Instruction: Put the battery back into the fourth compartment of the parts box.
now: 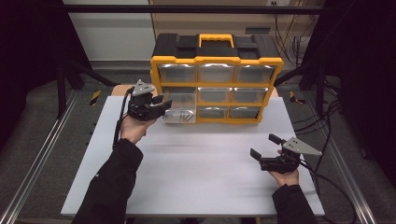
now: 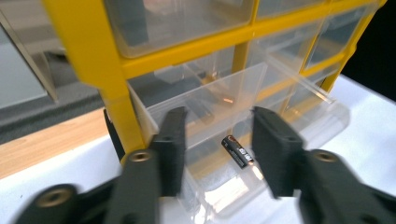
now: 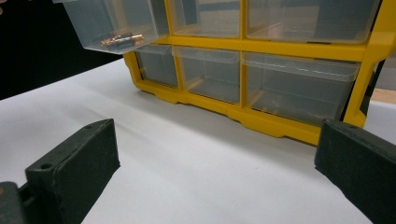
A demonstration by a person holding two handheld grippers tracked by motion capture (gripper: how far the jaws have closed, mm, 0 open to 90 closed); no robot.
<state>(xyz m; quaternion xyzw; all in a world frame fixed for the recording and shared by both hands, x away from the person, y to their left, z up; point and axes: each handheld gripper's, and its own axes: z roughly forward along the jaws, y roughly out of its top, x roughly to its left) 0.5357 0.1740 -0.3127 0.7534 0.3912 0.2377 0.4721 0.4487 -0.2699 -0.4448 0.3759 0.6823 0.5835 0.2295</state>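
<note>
At centre left, the left gripper, jaws apart, faces the yellow-framed organiser's pulled-out clear plastic drawer; the right gripper, lower right, jaws apart, hovers over the white surface

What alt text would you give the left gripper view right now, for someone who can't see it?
The left hand-held gripper, jaws open, faces a clear drawer pulled out of a yellow organizer, with a black battery lying in the drawer below it. The organizer stands on a white table.
</note>
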